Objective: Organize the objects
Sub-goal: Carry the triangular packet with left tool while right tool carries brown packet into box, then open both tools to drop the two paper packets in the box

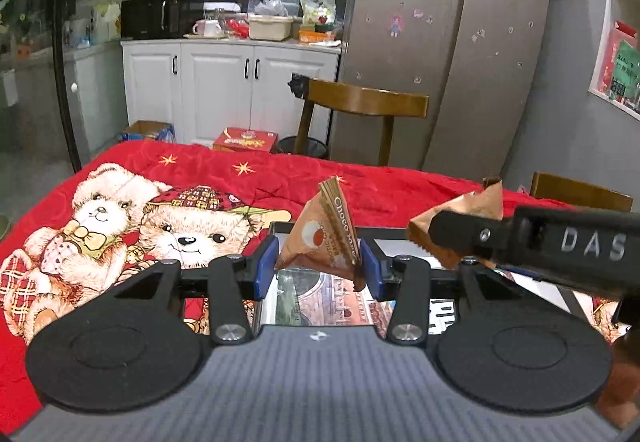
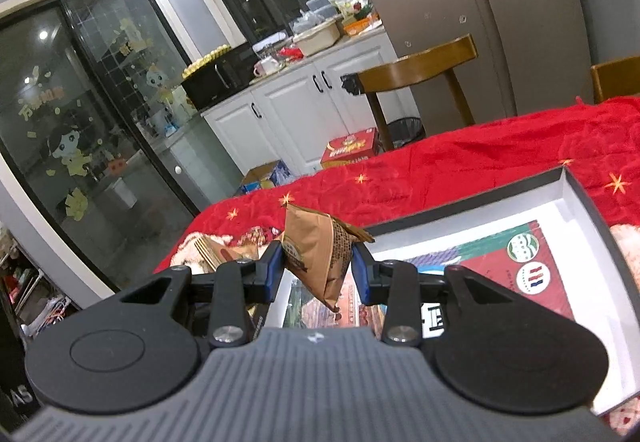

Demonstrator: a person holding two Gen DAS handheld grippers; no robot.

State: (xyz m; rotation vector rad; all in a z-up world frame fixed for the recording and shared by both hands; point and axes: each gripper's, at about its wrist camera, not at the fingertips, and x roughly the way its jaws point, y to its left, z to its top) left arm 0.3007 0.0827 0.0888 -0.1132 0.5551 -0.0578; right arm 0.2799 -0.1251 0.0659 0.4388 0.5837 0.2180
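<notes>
Left wrist: left tongs (image 1: 319,261) clamp choc packet (image 1: 325,232); right tongs (image 2: 319,266) pinch brown packet (image 2: 316,258) over box (image 2: 576,194).

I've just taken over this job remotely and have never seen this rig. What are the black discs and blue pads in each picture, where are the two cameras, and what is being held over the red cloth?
There is no robot arm: a person carries a handheld two-finger gripper in each hand. Each picture comes from a fisheye camera on one gripper, looking forward along its fingers. The black discs and linkages are the gripper's own body; the blue pads are its fingertips.

The left gripper is shut on a brown Choco snack packet. The right gripper is shut on a second brown packet.

Below them a red teddy-bear cloth covers the table. On it lies a shallow open box with a printed sheet inside. Both packets hang above the box.
</notes>
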